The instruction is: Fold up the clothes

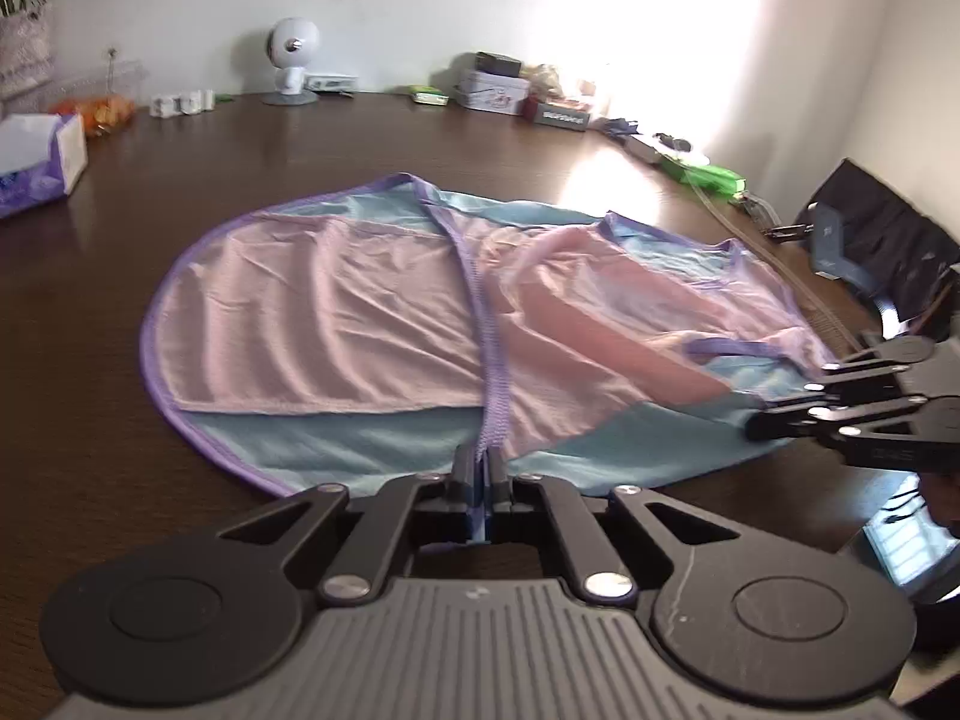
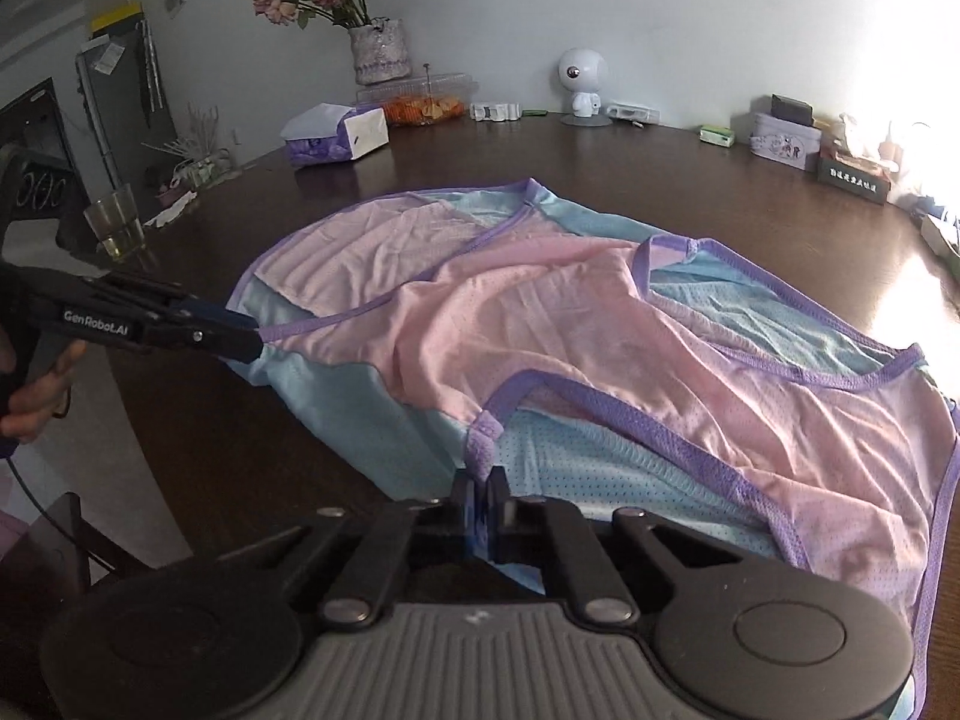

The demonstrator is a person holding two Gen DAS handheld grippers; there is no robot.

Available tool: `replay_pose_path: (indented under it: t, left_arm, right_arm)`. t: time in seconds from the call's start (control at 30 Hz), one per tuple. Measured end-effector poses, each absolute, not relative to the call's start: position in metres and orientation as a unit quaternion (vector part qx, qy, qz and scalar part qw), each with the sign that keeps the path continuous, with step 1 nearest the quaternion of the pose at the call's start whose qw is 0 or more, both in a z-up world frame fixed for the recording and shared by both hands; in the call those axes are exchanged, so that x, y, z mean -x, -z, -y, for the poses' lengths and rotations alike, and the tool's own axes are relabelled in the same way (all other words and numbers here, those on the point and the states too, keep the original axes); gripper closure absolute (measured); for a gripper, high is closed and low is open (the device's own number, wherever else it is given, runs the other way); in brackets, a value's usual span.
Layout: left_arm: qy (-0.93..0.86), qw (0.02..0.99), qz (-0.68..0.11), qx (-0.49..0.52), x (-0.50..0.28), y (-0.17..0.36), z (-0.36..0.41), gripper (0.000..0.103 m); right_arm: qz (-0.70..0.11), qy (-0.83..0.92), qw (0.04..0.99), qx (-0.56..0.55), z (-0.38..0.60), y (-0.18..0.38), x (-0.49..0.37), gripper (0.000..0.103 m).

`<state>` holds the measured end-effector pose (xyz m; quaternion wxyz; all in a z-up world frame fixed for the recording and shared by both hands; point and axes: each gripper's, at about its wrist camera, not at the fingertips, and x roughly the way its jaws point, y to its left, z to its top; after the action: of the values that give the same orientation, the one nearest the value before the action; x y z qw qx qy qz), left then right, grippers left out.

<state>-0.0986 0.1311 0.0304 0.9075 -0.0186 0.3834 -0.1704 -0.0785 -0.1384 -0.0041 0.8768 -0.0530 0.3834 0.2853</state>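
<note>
One garment (image 1: 372, 324) on show, a pink, blue and purple-trimmed mesh top, spread flat across the middle of the dark wooden desk (image 1: 120, 420), and two tools working it. The left tool (image 1: 480, 474) has its fingers pinched tight on the purple trim at the near edge of the cloth; from the right wrist view it comes in from the left side, gripped by a hand (image 2: 36, 384). The right tool (image 2: 479, 489) is likewise clamped narrow on a purple-edged fold at the garment's near edge, blue mesh beneath it. Around the back of the desk: one tissue box (image 2: 339, 135), one white round-headed figurine (image 2: 582, 84), one vase of pink roses (image 2: 378, 51), one clear container with something orange inside (image 2: 423, 102), one glass of yellowish liquid (image 2: 115, 222) near the left edge, and a row of small boxes (image 2: 786, 141) toward the bright window side. All of it sits well apart from the cloth; only the tools touch it.
</note>
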Motion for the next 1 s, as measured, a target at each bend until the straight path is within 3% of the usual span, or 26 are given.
replay_pose_path:
  t: [0.2, 0.33, 0.37, 0.47, 0.53, 0.77, 0.8, 0.87, 0.97, 1.0]
  left_arm:
    - [0.208, 0.898, -0.388, 0.005, 0.098, -0.039, -0.133, 0.099]
    - [0.184, 0.909, -0.375, 0.007, 0.074, -0.055, -0.131, 0.078]
    - [0.177, 0.911, -0.373, 0.002, 0.061, -0.060, -0.125, 0.077]
    - [0.169, 0.908, -0.383, -0.022, 0.009, -0.062, -0.104, 0.068]
    - [0.163, 0.906, -0.389, -0.039, -0.026, -0.063, -0.090, 0.067]
    - [0.123, 0.896, -0.426, -0.027, -0.118, -0.036, -0.059, 0.070]
    - [0.117, 0.895, -0.430, -0.020, -0.124, -0.030, -0.058, 0.073]
    - [0.110, 0.902, -0.417, -0.017, -0.128, -0.026, -0.057, 0.097]
    - [0.104, 0.914, -0.392, -0.014, -0.125, -0.026, -0.056, 0.102]
    - [0.097, 0.919, -0.382, -0.015, -0.123, -0.027, -0.056, 0.102]
  right_arm:
    - [-0.396, -0.271, 0.874, 0.080, 0.151, -0.002, 0.095, 0.099]
    - [-0.366, -0.278, 0.886, 0.063, 0.154, -0.015, 0.089, 0.083]
    - [-0.358, -0.282, 0.889, 0.055, 0.154, -0.019, 0.084, 0.077]
    - [-0.344, -0.248, 0.902, 0.080, 0.147, -0.022, 0.059, 0.077]
    - [-0.336, -0.220, 0.911, 0.096, 0.145, -0.022, 0.040, 0.077]
    - [-0.362, -0.207, 0.909, 0.006, 0.155, -0.010, -0.040, 0.076]
    - [-0.366, -0.207, 0.907, 0.005, 0.153, -0.007, -0.047, 0.076]
    - [-0.370, -0.209, 0.905, 0.012, 0.147, -0.001, -0.055, 0.076]
    - [-0.366, -0.211, 0.906, 0.011, 0.144, 0.007, -0.059, 0.077]
    - [-0.364, -0.207, 0.908, 0.009, 0.144, 0.009, -0.060, 0.086]
